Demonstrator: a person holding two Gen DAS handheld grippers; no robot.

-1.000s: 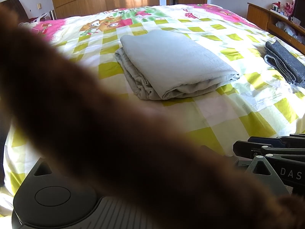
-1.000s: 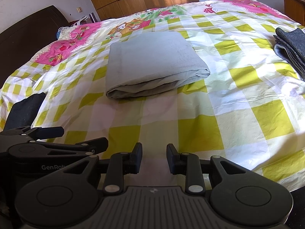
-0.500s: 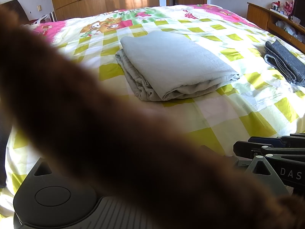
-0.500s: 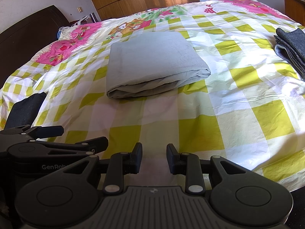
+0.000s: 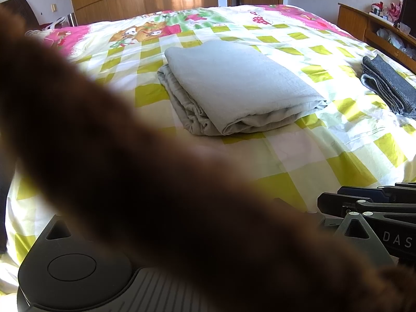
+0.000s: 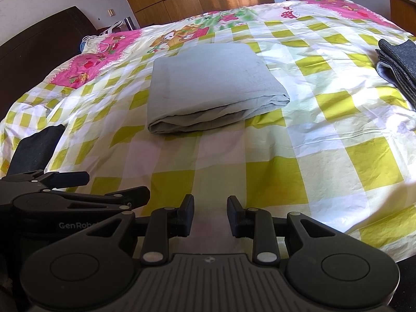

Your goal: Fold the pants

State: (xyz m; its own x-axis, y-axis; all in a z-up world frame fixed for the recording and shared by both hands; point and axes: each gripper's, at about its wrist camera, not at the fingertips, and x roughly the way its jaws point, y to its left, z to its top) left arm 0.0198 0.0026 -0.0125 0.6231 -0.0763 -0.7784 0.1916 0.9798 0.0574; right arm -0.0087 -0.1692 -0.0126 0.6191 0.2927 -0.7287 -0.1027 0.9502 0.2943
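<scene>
The light grey pants [image 5: 234,88] [image 6: 210,85] lie folded into a thick rectangle in the middle of the checked bedspread [image 6: 299,156]. My right gripper [image 6: 210,215] hovers open over the near edge of the bed, well short of the pants, with only the sheet between its fingers. It also shows from the side in the left wrist view, right gripper [image 5: 330,196]. My left gripper [image 6: 118,186] sits just to its left, fingers apart and holding nothing. In the left wrist view a blurred brown fuzzy thing [image 5: 156,182] close to the lens hides the left fingers.
A folded dark grey garment [image 5: 387,83] [image 6: 397,62] lies at the bed's right side. A dark cloth [image 6: 39,143] hangs at the left edge near the dark headboard [image 6: 39,52]. A wooden shelf [image 5: 377,33] stands at the right, wardrobes behind.
</scene>
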